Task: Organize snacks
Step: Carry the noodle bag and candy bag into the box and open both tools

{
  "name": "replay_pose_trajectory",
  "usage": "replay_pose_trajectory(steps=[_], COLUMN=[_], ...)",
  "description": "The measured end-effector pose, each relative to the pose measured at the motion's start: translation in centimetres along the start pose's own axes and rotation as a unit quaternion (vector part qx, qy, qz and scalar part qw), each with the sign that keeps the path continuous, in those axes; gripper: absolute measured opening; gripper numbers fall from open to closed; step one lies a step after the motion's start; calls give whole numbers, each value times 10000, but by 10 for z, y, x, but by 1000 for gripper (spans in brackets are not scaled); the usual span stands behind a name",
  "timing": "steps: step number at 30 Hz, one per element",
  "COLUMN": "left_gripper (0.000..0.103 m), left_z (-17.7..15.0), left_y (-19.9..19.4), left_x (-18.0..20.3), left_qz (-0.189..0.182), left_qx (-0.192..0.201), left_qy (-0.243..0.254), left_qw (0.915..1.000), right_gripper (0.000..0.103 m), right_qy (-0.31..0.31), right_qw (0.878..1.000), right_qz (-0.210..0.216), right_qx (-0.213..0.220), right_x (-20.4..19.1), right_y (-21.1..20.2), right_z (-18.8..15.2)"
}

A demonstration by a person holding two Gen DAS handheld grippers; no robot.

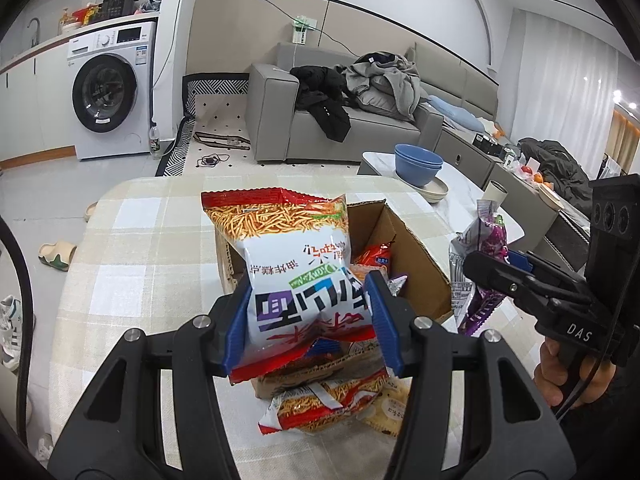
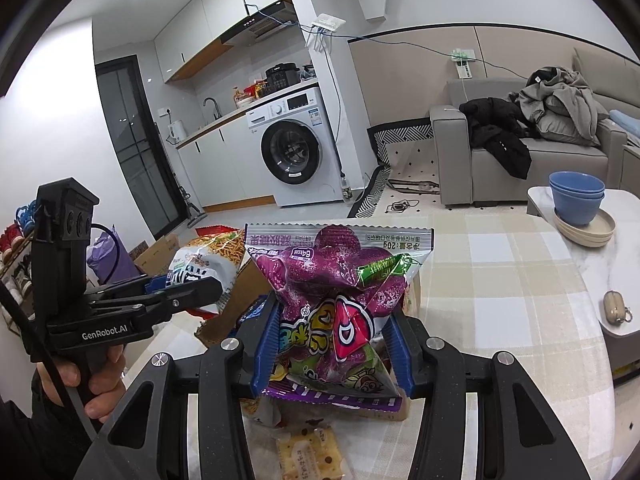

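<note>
Kitchen wall: a white washing machine (image 2: 295, 147) stands under the counter.
Sofa (image 1: 362, 128): grey, heaped with a black jacket (image 1: 326, 98) and grey clothing (image 1: 386, 80).
Side table, near edge: stacked blue bowls (image 2: 576, 198) on beige plates (image 2: 588, 229).
Floor: a green-and-beige slipper (image 1: 57, 255) lies off the checked table's left edge.

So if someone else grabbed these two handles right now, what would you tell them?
Left tongs: clamped on the red-and-white noodle snack bag, held over the cardboard box.
Right tongs: clamped on the purple candy bag, also lifted.
Done: a few packets lie in the box.
Left: drop both bags in, then collect the second noodle bag and cracker packet lying on the table.
</note>
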State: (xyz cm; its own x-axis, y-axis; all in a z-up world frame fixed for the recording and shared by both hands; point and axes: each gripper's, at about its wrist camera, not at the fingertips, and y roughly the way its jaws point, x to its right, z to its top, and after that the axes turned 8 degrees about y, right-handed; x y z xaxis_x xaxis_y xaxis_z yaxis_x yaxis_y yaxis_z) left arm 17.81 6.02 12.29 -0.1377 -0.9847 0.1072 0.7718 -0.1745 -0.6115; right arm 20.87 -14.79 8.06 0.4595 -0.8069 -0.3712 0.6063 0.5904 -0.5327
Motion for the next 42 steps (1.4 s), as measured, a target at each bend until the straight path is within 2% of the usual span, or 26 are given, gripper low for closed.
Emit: replay_pose_trajectory(steps=[17, 23, 28, 34, 36, 40, 41, 42], left_gripper=[51, 51, 51, 53, 54, 61, 65, 73], left_z=[16, 15, 17, 14, 13, 10, 10, 8], left_y=[83, 114, 130, 136, 137, 138, 139, 134], left_x=[4, 7, 15, 17, 16, 11, 14, 12], left_qz=[60, -9, 39, -5, -10, -84, -83, -70], left_qx=[-293, -455, -417, -457, -472, -512, -497, -480], left_qy=[168, 171, 394, 365, 314, 234, 253, 259], left_qw=[9994, 9988, 9983, 9983, 9984, 9984, 9984, 9985], right_gripper=[49, 49, 48, 51, 55, 84, 88, 89], right_qy=[-400, -490, -757, -760, -793, -695, -672, -663], right_qw=[9986, 9964, 9932, 9930, 9932, 9959, 9962, 9961], right_qz=[-127, -365, -594, -580, -600, -459, -477, -530], right_qx=[-331, -593, -648, -695, -609, -345, -294, -253], right_x=[-4, 2, -1, 0, -2, 3, 4, 5], right_y=[66, 90, 95, 95, 90, 72, 68, 65], right_z=[8, 2, 2, 4, 2, 4, 5, 6])
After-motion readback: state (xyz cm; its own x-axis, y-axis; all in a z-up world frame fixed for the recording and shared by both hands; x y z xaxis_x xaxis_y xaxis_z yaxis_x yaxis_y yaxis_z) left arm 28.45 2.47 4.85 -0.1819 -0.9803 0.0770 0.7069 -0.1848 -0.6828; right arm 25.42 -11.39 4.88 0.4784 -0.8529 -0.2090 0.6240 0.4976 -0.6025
